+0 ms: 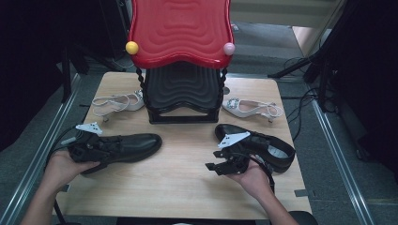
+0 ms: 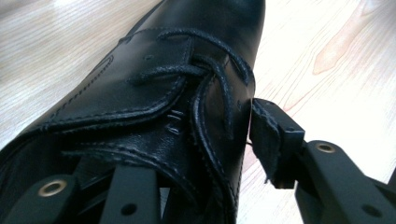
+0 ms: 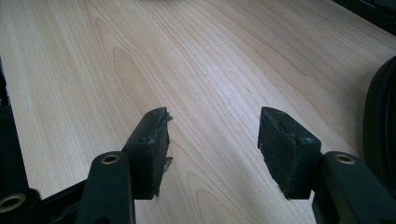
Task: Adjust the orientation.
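Observation:
A black lace-up shoe (image 1: 136, 143) lies on the wooden table (image 1: 183, 187) at the left, toe to the right. My left gripper (image 1: 105, 146) is at its heel opening. In the left gripper view one jaw goes inside the shoe (image 2: 154, 84) under the tongue with its pad hidden, and the other pad (image 2: 268, 140) rests at the outer edge of the lace flap. My left gripper (image 2: 205, 140) stands wide around that side of the upper. A second black shoe (image 1: 267, 145) lies at the right. My right gripper (image 1: 213, 166) is open beside it, and my right gripper (image 3: 212, 135) has bare table between its jaws.
A two-shelf rack stands at the table's back centre, with a red wavy shelf (image 1: 180, 28) above a black one (image 1: 180, 93). A white heeled sandal (image 1: 115, 103) lies left of it and another (image 1: 251, 108) to its right. The second black shoe's edge (image 3: 383, 126) borders the right gripper view.

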A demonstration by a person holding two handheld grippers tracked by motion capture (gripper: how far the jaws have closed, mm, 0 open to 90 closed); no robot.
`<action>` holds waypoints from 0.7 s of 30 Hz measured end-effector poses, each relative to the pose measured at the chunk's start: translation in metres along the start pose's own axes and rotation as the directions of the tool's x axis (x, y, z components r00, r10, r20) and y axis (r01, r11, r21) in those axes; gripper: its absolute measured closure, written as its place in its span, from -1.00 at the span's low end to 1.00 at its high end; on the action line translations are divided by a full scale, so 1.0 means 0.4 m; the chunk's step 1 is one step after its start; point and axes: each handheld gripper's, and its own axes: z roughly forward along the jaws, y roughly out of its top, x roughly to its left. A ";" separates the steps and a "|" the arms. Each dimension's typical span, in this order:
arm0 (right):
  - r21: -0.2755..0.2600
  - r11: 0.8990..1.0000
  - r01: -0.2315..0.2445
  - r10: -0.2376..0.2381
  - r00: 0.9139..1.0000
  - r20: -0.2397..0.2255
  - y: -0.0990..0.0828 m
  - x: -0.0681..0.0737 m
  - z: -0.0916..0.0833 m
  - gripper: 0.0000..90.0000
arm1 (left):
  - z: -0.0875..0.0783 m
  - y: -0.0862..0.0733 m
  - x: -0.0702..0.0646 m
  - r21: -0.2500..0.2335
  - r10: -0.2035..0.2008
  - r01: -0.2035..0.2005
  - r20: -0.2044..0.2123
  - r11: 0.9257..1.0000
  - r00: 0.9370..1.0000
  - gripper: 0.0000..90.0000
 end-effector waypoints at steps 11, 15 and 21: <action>0.000 1.000 -0.004 0.004 1.000 0.004 -0.001 -0.001 -0.001 -0.02 | -0.010 0.005 0.003 0.002 -0.031 0.031 0.074 1.000 0.997 0.77; -0.001 1.000 -0.003 0.003 1.000 0.006 -0.001 -0.002 -0.002 -0.02 | -0.011 0.011 -0.004 0.001 -0.040 0.040 0.084 0.999 0.996 0.83; -0.011 1.000 -0.008 0.008 1.000 0.010 -0.001 -0.003 -0.006 -0.03 | -0.014 0.034 -0.032 -0.012 -0.037 0.038 0.105 0.999 0.994 0.83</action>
